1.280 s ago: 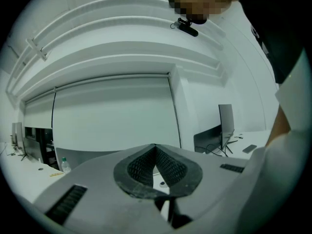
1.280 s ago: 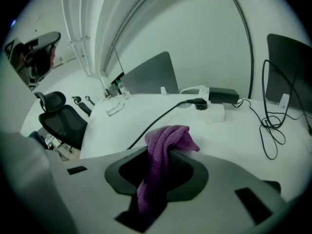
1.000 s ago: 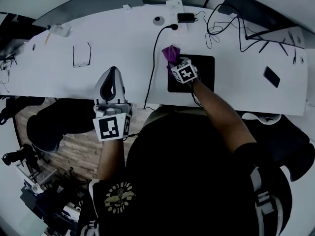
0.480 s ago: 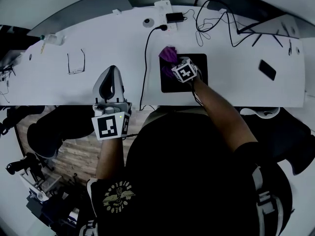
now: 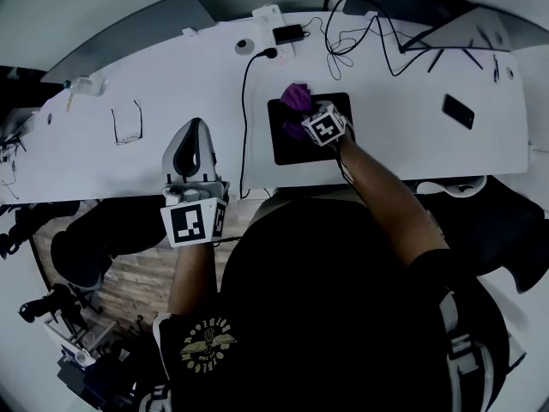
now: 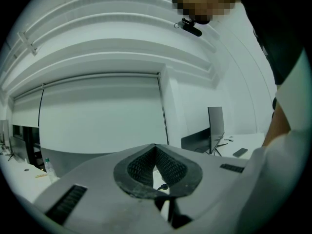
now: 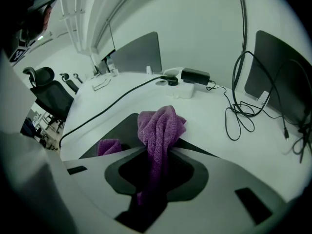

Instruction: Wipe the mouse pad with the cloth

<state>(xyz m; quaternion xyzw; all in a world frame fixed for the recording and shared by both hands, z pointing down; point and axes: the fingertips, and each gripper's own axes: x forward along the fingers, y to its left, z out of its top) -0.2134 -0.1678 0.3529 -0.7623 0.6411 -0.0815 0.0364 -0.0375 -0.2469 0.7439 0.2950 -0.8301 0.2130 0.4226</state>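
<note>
While the nubby purple cloth (image 7: 158, 123) sits bunched on the flat black rectangular mouse pad (image 5: 287, 151) at its far left corner, we note the right gripper (image 7: 155, 152) clamped on 1 fold and angled steeply down. We note the left gripper (image 6: 155, 149) held level by the white desk (image 5: 171, 93) edge, ribbed pads together, empty.

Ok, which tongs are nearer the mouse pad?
Right. The right tongs are over the mouse pad, gripping the purple cloth; the left tongs hover above the desk, off to the pad's left.
</note>
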